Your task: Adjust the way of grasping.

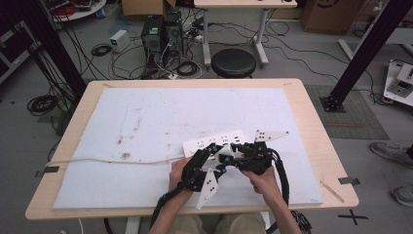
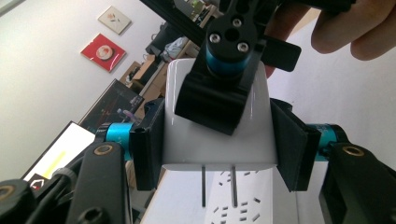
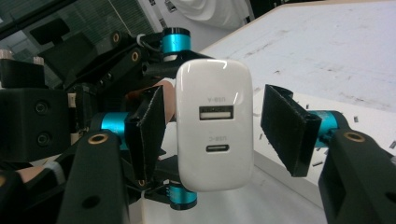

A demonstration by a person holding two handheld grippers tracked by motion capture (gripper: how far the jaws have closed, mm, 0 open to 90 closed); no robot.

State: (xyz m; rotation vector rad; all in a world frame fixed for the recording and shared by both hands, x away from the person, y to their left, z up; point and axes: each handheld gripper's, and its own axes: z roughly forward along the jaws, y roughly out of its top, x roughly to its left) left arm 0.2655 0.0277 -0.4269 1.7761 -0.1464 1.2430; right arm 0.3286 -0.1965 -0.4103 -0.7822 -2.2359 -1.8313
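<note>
The white charger is a small, stiff, glossy block, probably light but slippery. It hangs above the power strip near the front edge of the desk. The left gripper clamps its flat sides, the best hold. The right gripper stands wide around the port face.
</note>
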